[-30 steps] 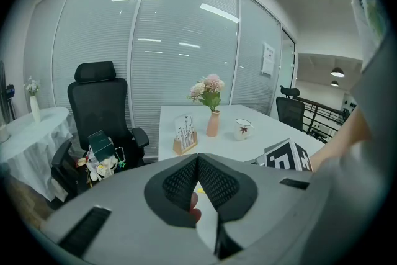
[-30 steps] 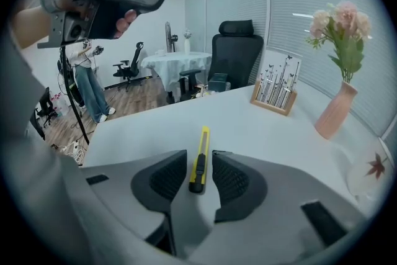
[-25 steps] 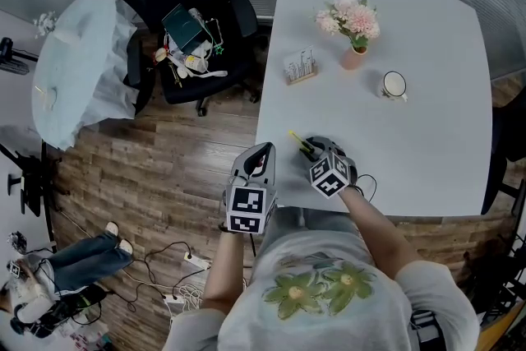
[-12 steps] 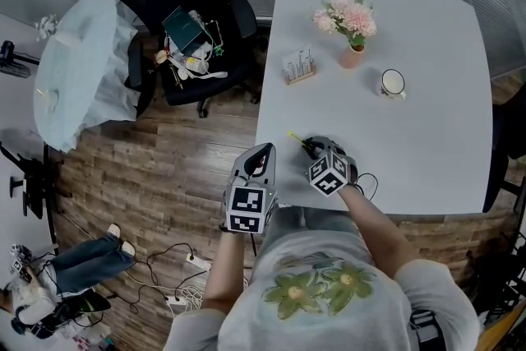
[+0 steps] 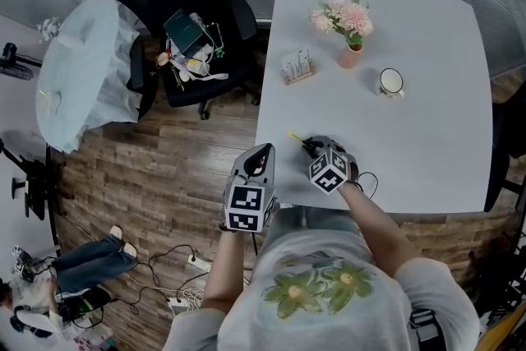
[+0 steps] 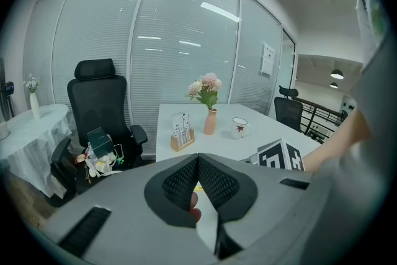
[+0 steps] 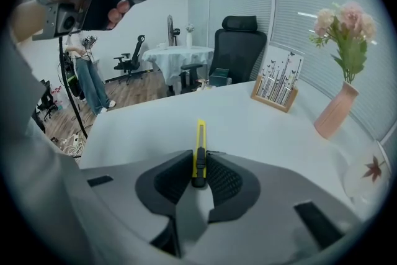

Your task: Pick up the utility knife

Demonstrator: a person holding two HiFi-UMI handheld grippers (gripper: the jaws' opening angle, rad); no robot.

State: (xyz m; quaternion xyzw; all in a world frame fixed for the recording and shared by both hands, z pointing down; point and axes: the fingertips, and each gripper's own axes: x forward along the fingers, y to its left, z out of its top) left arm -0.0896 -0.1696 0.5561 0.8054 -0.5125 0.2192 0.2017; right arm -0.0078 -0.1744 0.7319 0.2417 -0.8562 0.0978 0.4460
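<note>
Partly hidden, utility knife; right tongs gripping

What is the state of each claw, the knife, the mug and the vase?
Utility knife, clamped at its near end, tip pointing away.
Right claw, shut on the knife.
Left claw, shut, holding nothing.
Mug, upright on the table.
Vase, upright, holding flowers.

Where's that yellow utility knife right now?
In the head view, the utility knife sits pinched in the right gripper's jaws at the white table's near-left corner, this side of the card stand.
</note>
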